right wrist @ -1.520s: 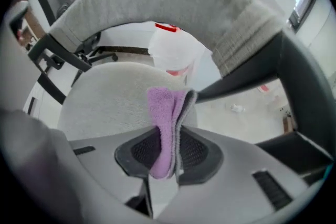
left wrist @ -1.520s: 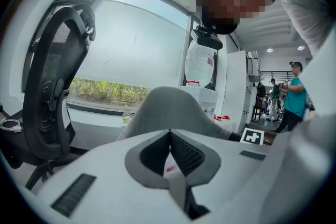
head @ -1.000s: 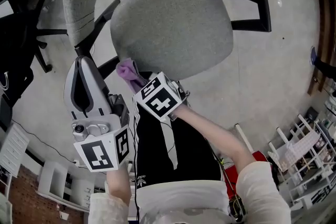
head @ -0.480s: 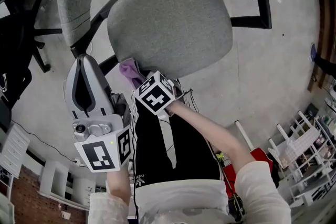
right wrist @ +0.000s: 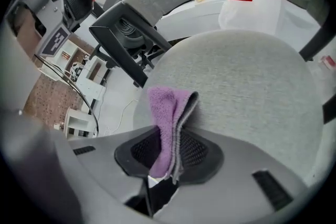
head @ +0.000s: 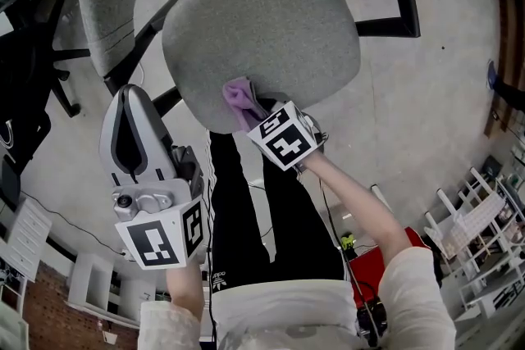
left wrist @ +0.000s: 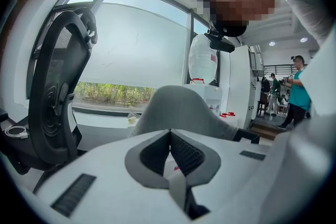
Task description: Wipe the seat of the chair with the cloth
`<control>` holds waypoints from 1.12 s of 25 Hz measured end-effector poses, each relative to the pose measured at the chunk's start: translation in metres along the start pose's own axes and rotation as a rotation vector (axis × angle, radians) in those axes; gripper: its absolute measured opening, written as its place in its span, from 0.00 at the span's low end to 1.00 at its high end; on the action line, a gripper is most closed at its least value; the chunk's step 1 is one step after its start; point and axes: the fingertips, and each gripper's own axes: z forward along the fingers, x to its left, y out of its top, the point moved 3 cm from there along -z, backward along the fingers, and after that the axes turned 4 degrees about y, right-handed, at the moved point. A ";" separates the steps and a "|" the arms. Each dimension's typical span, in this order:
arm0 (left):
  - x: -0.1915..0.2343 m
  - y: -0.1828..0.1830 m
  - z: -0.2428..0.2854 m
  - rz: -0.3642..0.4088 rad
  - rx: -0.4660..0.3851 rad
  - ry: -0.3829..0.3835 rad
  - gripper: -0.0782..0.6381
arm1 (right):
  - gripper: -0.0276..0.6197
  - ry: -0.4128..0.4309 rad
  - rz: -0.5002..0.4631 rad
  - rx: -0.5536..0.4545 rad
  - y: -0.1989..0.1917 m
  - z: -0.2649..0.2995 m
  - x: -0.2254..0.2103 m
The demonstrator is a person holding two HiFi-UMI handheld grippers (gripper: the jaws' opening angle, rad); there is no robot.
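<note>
"On the seat's [head: 271, 29] near edge, what have you got?"
"My right gripper [right wrist: 170, 147] is clamped on the purple cloth [right wrist: 165, 113], and the cloth's folded end touches the grey fabric."
"And the left?"
"My left gripper [left wrist: 169, 136] hangs off the chair at the near left, jaws pressed together with nothing between them, pointing toward the backrest [left wrist: 178, 110]."

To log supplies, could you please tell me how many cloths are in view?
1: the purple cloth, clamped in the right gripper, at the near edge of the chair seat. No other shows.
</note>
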 end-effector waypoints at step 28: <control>-0.027 0.001 0.002 0.029 -0.003 -0.052 0.13 | 0.19 -0.521 0.011 0.075 -0.057 -0.143 -0.196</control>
